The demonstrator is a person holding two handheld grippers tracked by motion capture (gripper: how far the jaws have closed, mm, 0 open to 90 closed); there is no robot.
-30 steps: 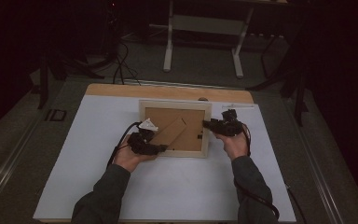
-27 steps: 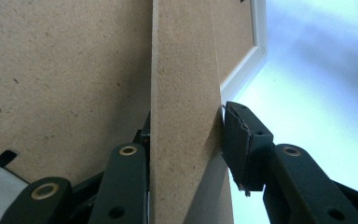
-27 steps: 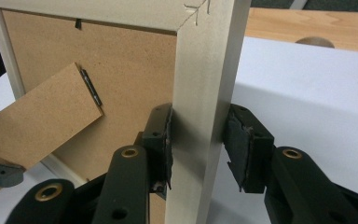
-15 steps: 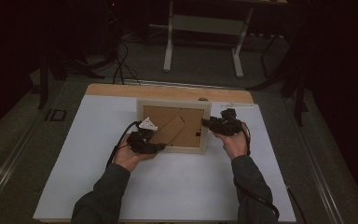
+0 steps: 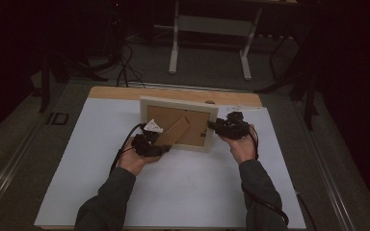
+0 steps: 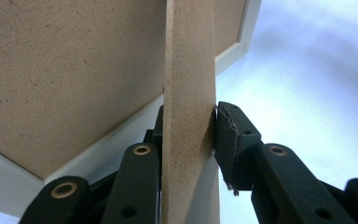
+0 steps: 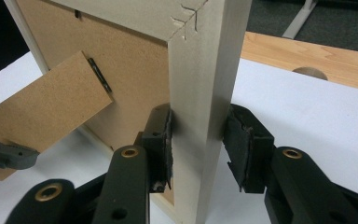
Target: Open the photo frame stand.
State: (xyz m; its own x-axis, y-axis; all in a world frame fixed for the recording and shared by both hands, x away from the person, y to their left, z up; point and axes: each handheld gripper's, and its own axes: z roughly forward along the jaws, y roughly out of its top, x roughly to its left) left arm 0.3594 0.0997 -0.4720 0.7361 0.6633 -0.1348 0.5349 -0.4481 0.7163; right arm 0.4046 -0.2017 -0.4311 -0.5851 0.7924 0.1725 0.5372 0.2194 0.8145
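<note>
The white table took up most of the high view, with a strip of bare wood along its twelve o'clock edge. A little toward twelve o'clock from the table's middle stood the picture frame, tilted up off the surface with its brown backing board facing the person. Its pale wooden border ran around that board, and a corner joint with small stamped marks showed in the right gripper view.

From the back of the frame the easel stand, a brown fibreboard strip, swung out toward seven o'clock. In the right gripper view it hung from a dark hinge on the backing.

The left gripper sat at the frame's seven o'clock corner, held in the person's left hand. Its jaws had just been closing, and in the left gripper view the stand ran straight up between them, with both pads touching its edges, so the gripper was clamped on the stand.

The right gripper was at the frame's three o'clock side in the right hand. In its own view the frame's side rail stood between the two black jaws, and the pads pressed on both faces of the rail.
</note>
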